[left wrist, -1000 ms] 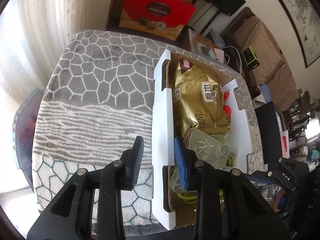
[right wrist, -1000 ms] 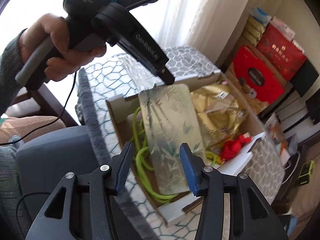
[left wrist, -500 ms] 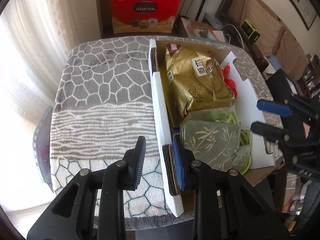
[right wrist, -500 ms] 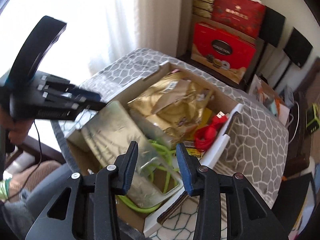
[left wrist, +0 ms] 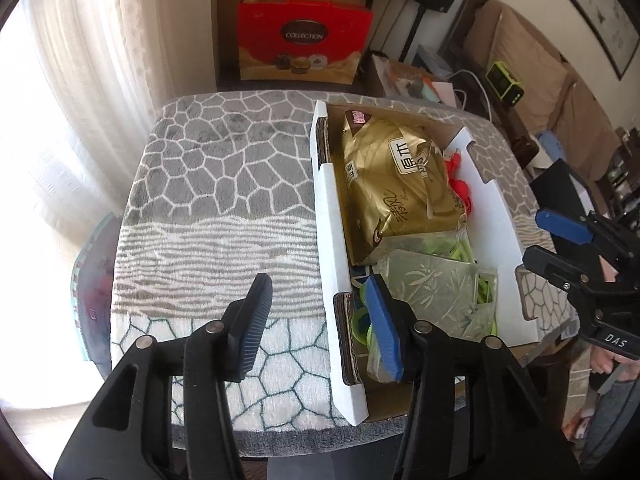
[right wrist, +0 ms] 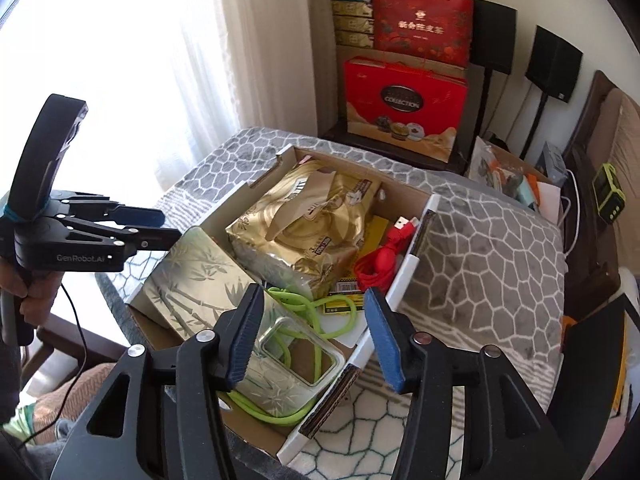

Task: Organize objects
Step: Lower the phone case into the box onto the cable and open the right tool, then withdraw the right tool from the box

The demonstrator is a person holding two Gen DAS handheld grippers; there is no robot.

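A cardboard box (left wrist: pixel 332 216) (right wrist: pixel 404 276) stands on a table with a grey patterned cover. In it lie a gold foil bag (left wrist: pixel 396 184) (right wrist: pixel 308 224), a silver-green bamboo-print pouch (left wrist: pixel 436 288) (right wrist: pixel 196 284), a green cable (right wrist: pixel 320 308) and a red cable (right wrist: pixel 380 256). My left gripper (left wrist: pixel 318 320) is open and empty, straddling the box's near left wall. My right gripper (right wrist: pixel 310 328) is open and empty above the box's near end; it also shows in the left wrist view (left wrist: pixel 556 240).
Red gift boxes (right wrist: pixel 404 108) (left wrist: pixel 300 40) stand behind the table by the curtain. Black speakers (right wrist: pixel 552 64), a sofa and a yellow-green device (right wrist: pixel 608 192) are to the right. The bare table cover (left wrist: pixel 224 184) spreads left of the box.
Both grippers have drawn back and up from the box. The bamboo-print pouch now lies in the box's near end, free of the grippers.
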